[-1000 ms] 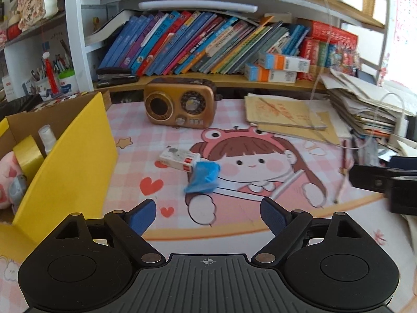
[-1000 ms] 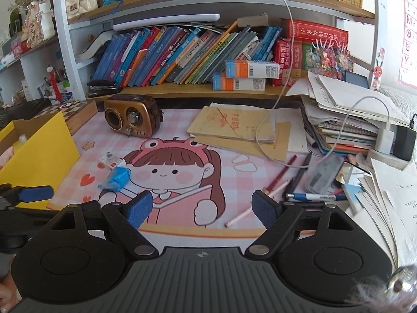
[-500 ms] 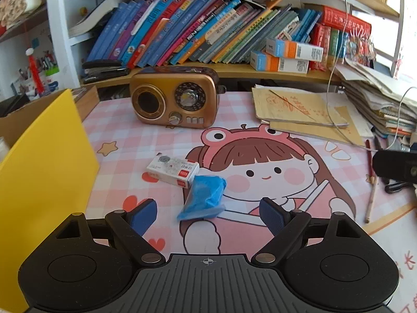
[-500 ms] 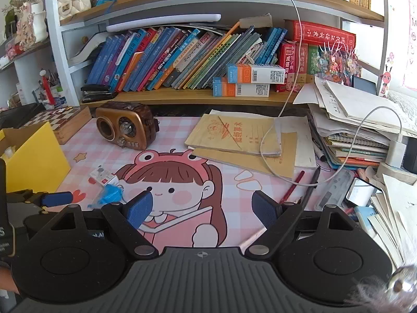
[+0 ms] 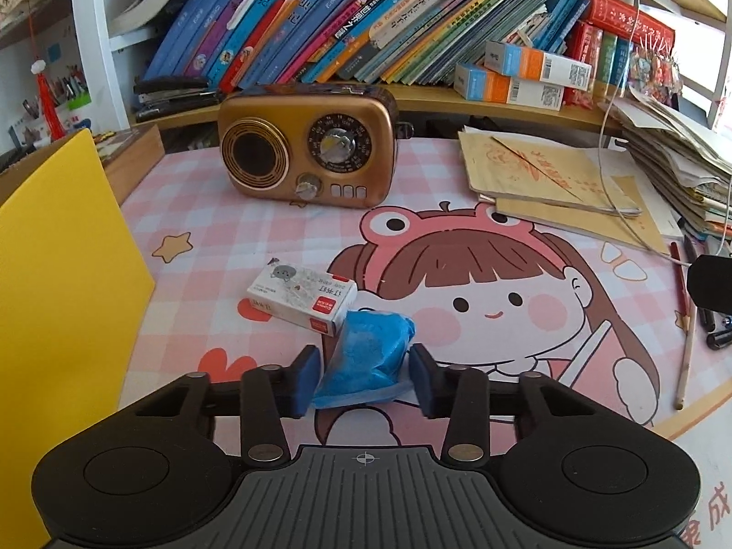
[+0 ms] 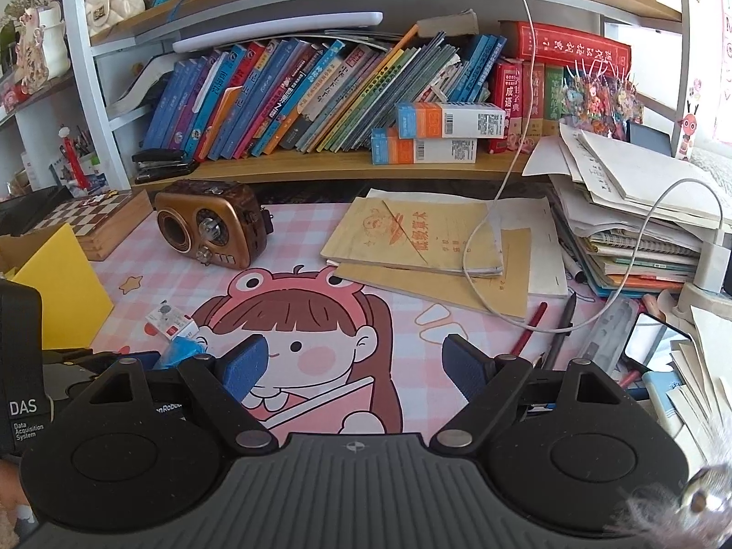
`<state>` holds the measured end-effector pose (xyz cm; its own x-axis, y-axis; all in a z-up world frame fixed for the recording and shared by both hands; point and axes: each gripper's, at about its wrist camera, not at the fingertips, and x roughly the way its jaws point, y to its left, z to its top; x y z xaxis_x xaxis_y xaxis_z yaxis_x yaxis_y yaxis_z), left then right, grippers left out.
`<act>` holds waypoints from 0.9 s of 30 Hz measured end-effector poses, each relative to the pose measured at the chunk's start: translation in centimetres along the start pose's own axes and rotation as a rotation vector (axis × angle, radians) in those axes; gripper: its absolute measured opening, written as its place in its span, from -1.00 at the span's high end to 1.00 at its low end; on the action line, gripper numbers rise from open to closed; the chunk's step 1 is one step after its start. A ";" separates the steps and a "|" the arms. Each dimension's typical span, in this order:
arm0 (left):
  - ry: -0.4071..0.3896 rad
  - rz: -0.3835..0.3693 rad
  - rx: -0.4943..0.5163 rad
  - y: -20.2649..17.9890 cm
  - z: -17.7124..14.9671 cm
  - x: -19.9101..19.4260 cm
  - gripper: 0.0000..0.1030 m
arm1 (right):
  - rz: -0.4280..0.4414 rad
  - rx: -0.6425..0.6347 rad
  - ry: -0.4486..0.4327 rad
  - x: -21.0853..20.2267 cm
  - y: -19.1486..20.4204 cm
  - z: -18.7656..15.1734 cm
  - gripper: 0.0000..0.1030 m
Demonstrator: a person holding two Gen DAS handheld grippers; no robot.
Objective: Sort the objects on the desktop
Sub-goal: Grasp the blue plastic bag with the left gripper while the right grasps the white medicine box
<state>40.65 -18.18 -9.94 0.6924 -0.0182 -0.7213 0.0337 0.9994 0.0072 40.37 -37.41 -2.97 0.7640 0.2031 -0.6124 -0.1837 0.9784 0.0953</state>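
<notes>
A crumpled blue packet [image 5: 368, 357] lies on the pink cartoon desk mat [image 5: 219, 233], next to a small white staple box [image 5: 302, 298]. My left gripper [image 5: 366, 377] has its two blue pads on either side of the packet, close against it, with the jaws narrowed around it. In the right wrist view the packet [image 6: 183, 348] and the box [image 6: 171, 321] show at the left, with the left gripper [image 6: 132, 359] at the packet. My right gripper [image 6: 354, 366] is open and empty above the mat's middle.
A yellow box [image 5: 59, 283] stands at the left. A gold retro radio [image 5: 306, 146] sits at the back, before a bookshelf [image 5: 366, 32]. Yellow notebooks [image 6: 421, 238], a paper stack [image 6: 640, 219], a white cable [image 6: 494, 247], pens and pencils [image 6: 558, 329] lie at the right.
My left gripper has moved forward and down to the blue packet and narrowed its jaws around it. The right gripper has drawn back a little and stays open.
</notes>
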 end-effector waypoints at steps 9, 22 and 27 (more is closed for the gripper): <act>-0.046 0.000 -0.062 2.3 -0.1 -3.7 0.37 | 0.048 -0.031 0.002 1.2 0.9 0.5 -0.60; -0.128 -0.016 -0.164 5.9 -1.4 -14.2 0.37 | 0.260 -0.252 0.047 7.7 6.7 0.3 -0.30; -0.130 -0.015 -0.195 6.2 -1.9 -15.9 0.37 | 0.351 -0.366 0.054 10.5 9.8 0.6 -0.19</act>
<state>28.48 -11.62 0.27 0.7806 -0.0245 -0.6245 -0.0860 0.9855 -0.1461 46.93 -25.68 -8.01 0.5859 0.5049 -0.6339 -0.6357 0.7715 0.0270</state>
